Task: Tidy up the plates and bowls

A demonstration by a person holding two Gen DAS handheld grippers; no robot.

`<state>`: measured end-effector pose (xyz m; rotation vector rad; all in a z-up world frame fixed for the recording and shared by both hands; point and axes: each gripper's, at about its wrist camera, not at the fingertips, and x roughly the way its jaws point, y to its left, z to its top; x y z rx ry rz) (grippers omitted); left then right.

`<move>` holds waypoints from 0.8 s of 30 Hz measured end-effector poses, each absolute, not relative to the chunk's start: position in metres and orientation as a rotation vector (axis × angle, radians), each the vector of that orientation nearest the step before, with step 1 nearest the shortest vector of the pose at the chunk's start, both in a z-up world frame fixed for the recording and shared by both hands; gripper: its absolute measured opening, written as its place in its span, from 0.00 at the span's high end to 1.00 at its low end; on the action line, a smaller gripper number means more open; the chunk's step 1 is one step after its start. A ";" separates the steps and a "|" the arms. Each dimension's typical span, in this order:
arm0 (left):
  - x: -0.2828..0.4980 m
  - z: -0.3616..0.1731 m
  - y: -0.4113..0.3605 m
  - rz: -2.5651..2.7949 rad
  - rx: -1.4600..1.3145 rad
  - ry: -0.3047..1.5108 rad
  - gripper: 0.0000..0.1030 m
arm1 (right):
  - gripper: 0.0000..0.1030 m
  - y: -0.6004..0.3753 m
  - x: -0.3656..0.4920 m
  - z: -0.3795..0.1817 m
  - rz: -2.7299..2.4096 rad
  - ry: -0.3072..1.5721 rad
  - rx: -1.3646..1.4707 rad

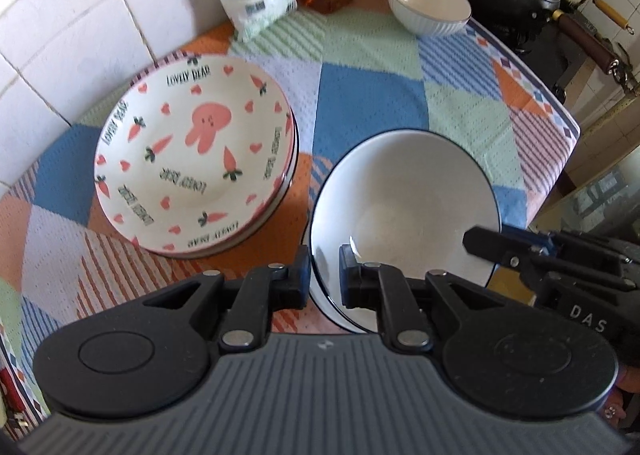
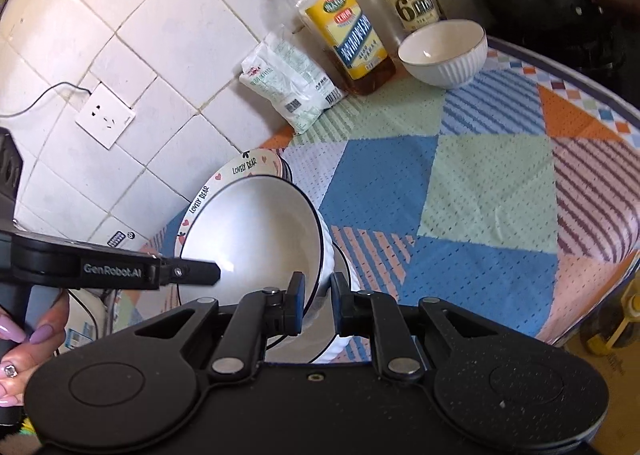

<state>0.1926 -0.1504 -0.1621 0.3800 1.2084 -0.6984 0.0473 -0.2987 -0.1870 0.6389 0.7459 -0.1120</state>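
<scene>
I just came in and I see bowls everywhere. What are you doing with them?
Two hand-held tools are gripping the same big white bowl by its rim: the left tool on one side, the right tool on the other. Next to it sit the stacked bunny plates, and a small ribbed bowl waits at the back by the oil bottle.

Right claw (image 2: 318, 297) astride bowl (image 2: 256, 239) rim
</scene>
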 end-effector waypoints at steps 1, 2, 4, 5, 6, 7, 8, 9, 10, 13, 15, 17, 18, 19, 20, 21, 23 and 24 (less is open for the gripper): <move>0.194 -0.165 -0.150 -0.694 0.374 1.225 0.88 | 0.83 -0.297 0.047 -0.186 -0.116 0.741 0.625; 0.195 -0.167 -0.149 -0.690 0.368 1.243 0.88 | 0.83 -0.295 0.048 -0.185 -0.120 0.740 0.608; 0.197 -0.172 -0.148 -0.677 0.363 1.281 0.88 | 0.83 -0.292 0.050 -0.184 -0.126 0.747 0.575; 0.197 -0.175 -0.147 -0.677 0.368 1.297 0.88 | 0.83 -0.291 0.051 -0.184 -0.127 0.750 0.566; 0.197 -0.176 -0.147 -0.678 0.372 1.306 0.88 | 0.83 -0.290 0.053 -0.184 -0.128 0.755 0.560; 0.196 -0.178 -0.147 -0.677 0.376 1.313 0.88 | 0.83 -0.289 0.055 -0.183 -0.133 0.763 0.549; 0.196 -0.179 -0.147 -0.674 0.378 1.321 0.88 | 0.83 -0.287 0.057 -0.182 -0.137 0.771 0.527; 0.197 -0.181 -0.147 -0.671 0.378 1.328 0.88 | 0.83 -0.284 0.059 -0.181 -0.138 0.775 0.499; 0.197 -0.182 -0.147 -0.670 0.378 1.333 0.88 | 0.83 -0.282 0.060 -0.179 -0.138 0.780 0.473; 0.199 -0.186 -0.146 -0.665 0.377 1.350 0.88 | 0.83 -0.277 0.066 -0.176 -0.140 0.799 0.410; 0.200 -0.188 -0.147 -0.663 0.394 1.360 0.88 | 0.83 -0.274 0.068 -0.175 -0.141 0.814 0.381; 0.200 -0.190 -0.150 -0.664 0.420 1.374 0.87 | 0.83 -0.270 0.072 -0.175 -0.142 0.828 0.351; 0.200 -0.190 -0.151 -0.670 0.431 1.374 0.86 | 0.84 -0.267 0.074 -0.175 -0.142 0.836 0.326; 0.199 -0.190 -0.153 -0.676 0.440 1.374 0.84 | 0.84 -0.263 0.076 -0.175 -0.144 0.847 0.295; 0.198 -0.191 -0.154 -0.680 0.449 1.377 0.82 | 0.84 -0.260 0.078 -0.175 -0.151 0.859 0.261; 0.198 -0.192 -0.156 -0.682 0.456 1.382 0.82 | 0.84 -0.257 0.080 -0.175 -0.158 0.867 0.230; 0.198 -0.195 -0.158 -0.684 0.461 1.396 0.82 | 0.84 -0.253 0.083 -0.175 -0.163 0.873 0.183; 0.198 -0.195 -0.159 -0.685 0.461 1.400 0.81 | 0.84 -0.253 0.084 -0.176 -0.168 0.879 0.171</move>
